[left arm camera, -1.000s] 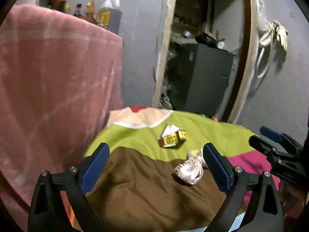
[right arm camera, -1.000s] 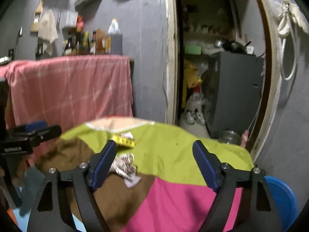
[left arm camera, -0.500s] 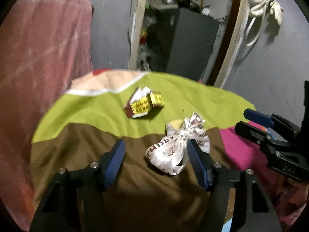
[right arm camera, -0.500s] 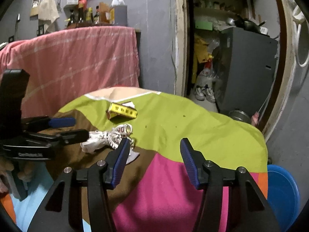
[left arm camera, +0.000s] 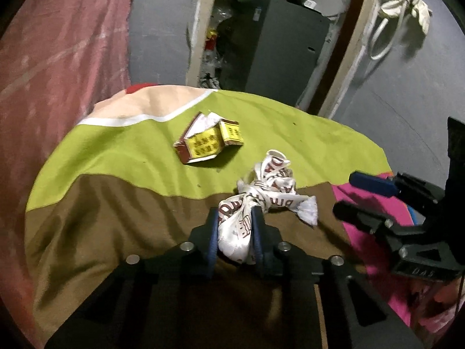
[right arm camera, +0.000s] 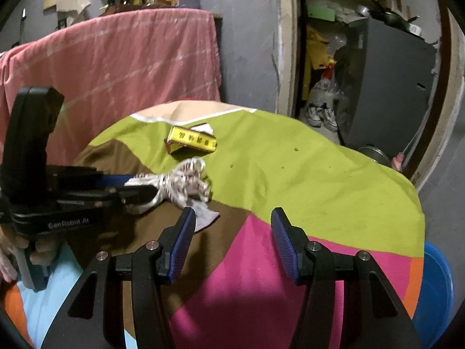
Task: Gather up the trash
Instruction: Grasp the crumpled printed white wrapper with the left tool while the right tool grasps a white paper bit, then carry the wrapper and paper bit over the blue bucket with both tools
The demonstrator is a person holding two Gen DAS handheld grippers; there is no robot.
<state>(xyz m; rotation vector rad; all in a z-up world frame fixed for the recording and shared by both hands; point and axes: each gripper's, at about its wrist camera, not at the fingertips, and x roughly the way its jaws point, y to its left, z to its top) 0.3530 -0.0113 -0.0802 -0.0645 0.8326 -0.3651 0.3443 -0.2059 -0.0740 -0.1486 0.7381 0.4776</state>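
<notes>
A crumpled white wrapper with red print (left arm camera: 270,186) (right arm camera: 186,183) lies on the table's patchwork cloth (left arm camera: 116,151) (right arm camera: 319,174). My left gripper (left arm camera: 234,218) (right arm camera: 139,186) has the wrapper's near end between its blue pads, which press on it as the jaws are closing. Beyond it, on the green patch, lies a torn yellow carton (left arm camera: 207,142) (right arm camera: 191,141). My right gripper (right arm camera: 231,221) (left arm camera: 363,195) stands open over the brown and pink patches, just right of the wrapper, with nothing between its fingers.
A pink cloth (left arm camera: 58,58) (right arm camera: 116,58) drapes furniture behind the table on the left, with bottles on top. A doorway with a grey cabinet (left arm camera: 270,43) (right arm camera: 386,87) is behind. A blue basin (right arm camera: 433,290) sits low at the right.
My left gripper came down and forward onto the wrapper and closed from wide open to a grip on it. My right gripper tilted down toward the table and narrowed its jaws.
</notes>
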